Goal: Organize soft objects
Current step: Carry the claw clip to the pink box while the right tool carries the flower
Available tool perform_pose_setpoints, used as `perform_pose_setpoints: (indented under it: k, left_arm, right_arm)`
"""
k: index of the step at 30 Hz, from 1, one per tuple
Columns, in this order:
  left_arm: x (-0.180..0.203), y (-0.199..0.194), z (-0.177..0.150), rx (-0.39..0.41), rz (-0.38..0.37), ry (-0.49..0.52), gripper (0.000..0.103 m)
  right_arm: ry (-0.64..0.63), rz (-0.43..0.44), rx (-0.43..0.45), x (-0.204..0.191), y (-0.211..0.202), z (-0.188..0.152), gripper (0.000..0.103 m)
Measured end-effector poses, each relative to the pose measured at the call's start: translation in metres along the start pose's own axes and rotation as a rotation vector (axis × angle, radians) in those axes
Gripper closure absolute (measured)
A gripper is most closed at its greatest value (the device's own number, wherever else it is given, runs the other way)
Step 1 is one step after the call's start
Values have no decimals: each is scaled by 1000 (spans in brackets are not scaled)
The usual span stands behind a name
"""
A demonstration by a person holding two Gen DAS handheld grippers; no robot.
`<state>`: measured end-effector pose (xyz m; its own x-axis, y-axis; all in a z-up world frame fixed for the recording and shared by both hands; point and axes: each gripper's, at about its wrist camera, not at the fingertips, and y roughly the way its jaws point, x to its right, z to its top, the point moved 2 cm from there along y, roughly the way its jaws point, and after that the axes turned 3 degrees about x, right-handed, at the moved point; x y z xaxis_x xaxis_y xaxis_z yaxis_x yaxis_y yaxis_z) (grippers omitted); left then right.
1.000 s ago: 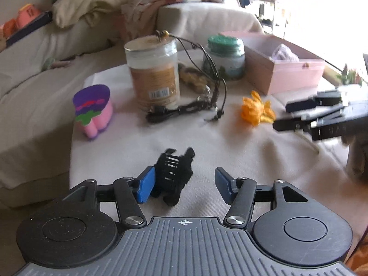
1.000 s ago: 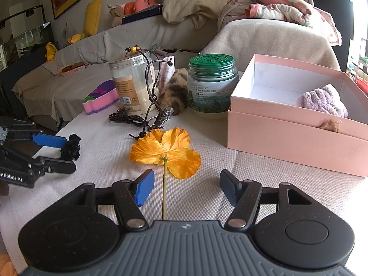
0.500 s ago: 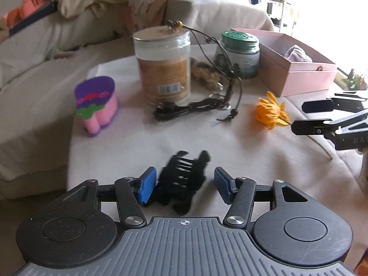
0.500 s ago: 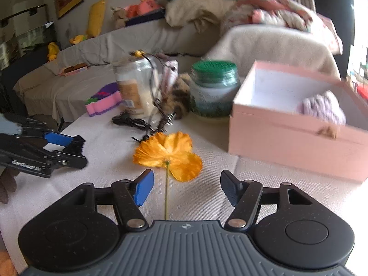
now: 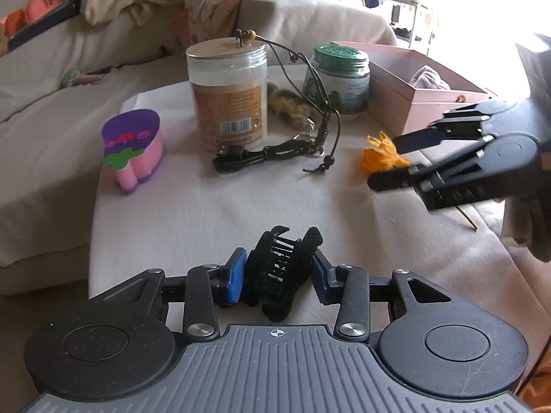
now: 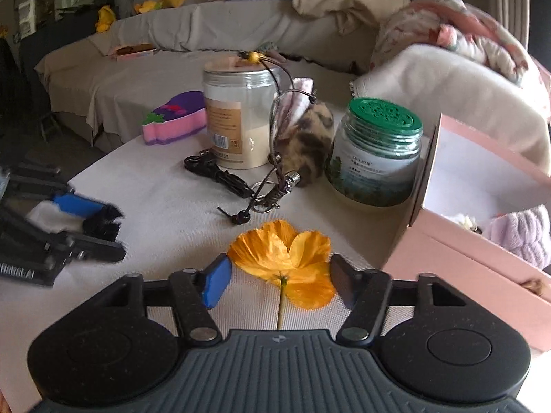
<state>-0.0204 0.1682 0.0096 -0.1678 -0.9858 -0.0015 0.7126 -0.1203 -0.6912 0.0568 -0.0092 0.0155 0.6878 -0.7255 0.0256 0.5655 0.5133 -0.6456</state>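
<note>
Black plastic hair claw (image 5: 282, 268), toothed and matte, sits between the left gripper (image 5: 277, 273) jaws, which are closing; both blue pads touch its sides. Right gripper (image 6: 280, 280) jaws also closing, pads flanking the orange fabric flower (image 6: 284, 258) without pressing it; petals thin and crinkled, stem running back toward the gripper. Flower lies flat on the cloth-covered surface (image 5: 206, 213). Beyond: coiled black cable (image 6: 217, 175), clear jar (image 5: 229, 93) with tan barcode label, green-lidded jar (image 6: 375, 155), label text unreadable. Pink cardboard box (image 6: 458, 258) to the right holds a lilac fuzzy item (image 6: 523, 234). Pink-purple foam block (image 5: 132, 148) farther left.
</note>
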Motion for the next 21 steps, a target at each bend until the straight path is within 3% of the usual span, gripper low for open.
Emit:
perform_pose_setpoints:
  k: [1, 2, 6, 12, 16, 21]
  left_arm:
    - [1, -1, 0, -5, -1, -2, 59]
    - [3, -2, 0, -9, -2, -4, 59]
    - [17, -13, 1, -7, -35, 19, 59]
    - [61, -29, 19, 25, -189, 82, 59]
    - [93, -36, 59, 86, -332, 98, 59]
    - [125, -29, 135, 192, -443, 96, 59]
  right_arm:
    - [7, 5, -12, 1, -1, 1, 74]
    - [11, 9, -18, 1, -4, 1, 82]
    - [23, 20, 50, 6, -44, 4, 85]
    - [64, -27, 225, 32, -142, 4, 86]
    - [75, -116, 333, 57, -203, 7, 86]
    - [149, -197, 450, 104, -257, 20, 86]
